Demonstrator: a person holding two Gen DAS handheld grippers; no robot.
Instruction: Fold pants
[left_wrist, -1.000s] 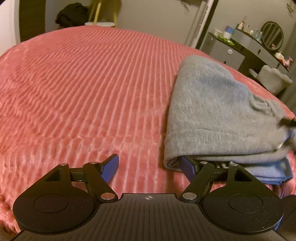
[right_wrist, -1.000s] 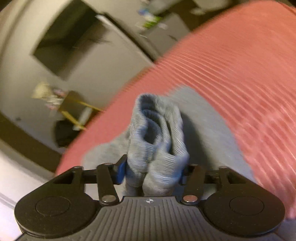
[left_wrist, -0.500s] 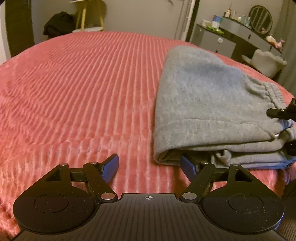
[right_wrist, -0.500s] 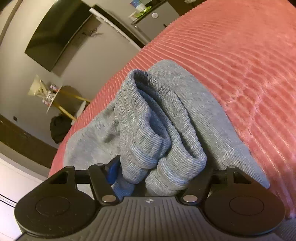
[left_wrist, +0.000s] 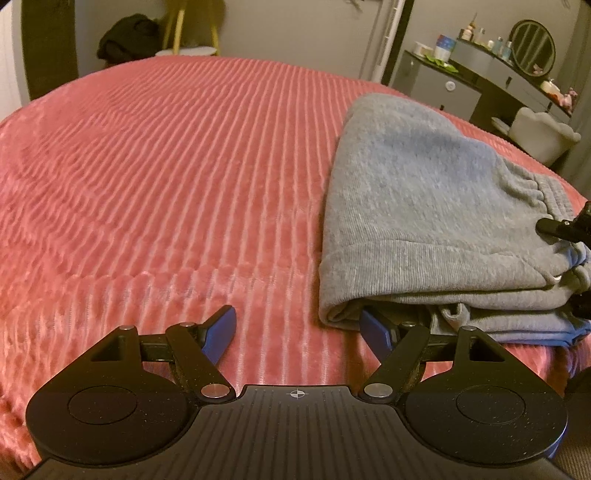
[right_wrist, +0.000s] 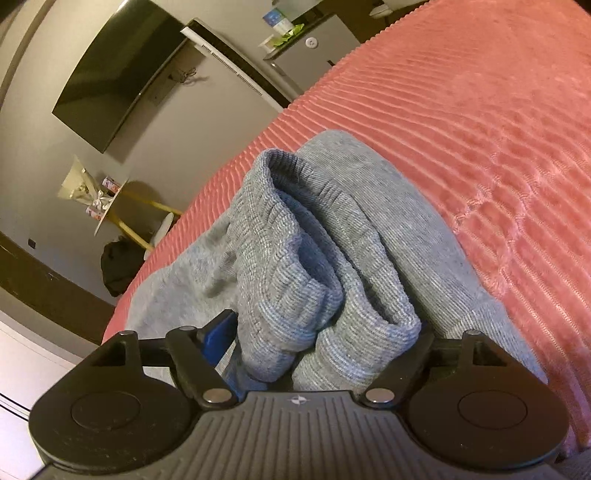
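Grey sweatpants (left_wrist: 424, 206) lie folded in a stack on the right side of the pink ribbed bedspread (left_wrist: 166, 177). My left gripper (left_wrist: 297, 312) is open just in front of the stack. Its right blue fingertip (left_wrist: 369, 323) is tucked under the folded near edge, and only bedspread lies between its fingers. My right gripper (right_wrist: 325, 325) is at the stack's right end, and one of its black fingers (left_wrist: 557, 227) shows over the waistband. Its jaws are opening, and the bunched ribbed end of the pants (right_wrist: 317, 266) stands loosely between them, hiding the right finger.
A grey dresser (left_wrist: 454, 88) with a round mirror and a white chair (left_wrist: 543, 133) stand beyond the bed's right side. A yellow-legged side table (right_wrist: 122, 206), a black bag (right_wrist: 120, 266) and a wall television (right_wrist: 122, 74) are across the room. The bed's edge runs just below my left gripper.
My right gripper has sunk with the ribbed end onto the stack, and its jaws have widened. The right part of the pants has stopped moving and now lies flat. The left gripper has stayed in place.
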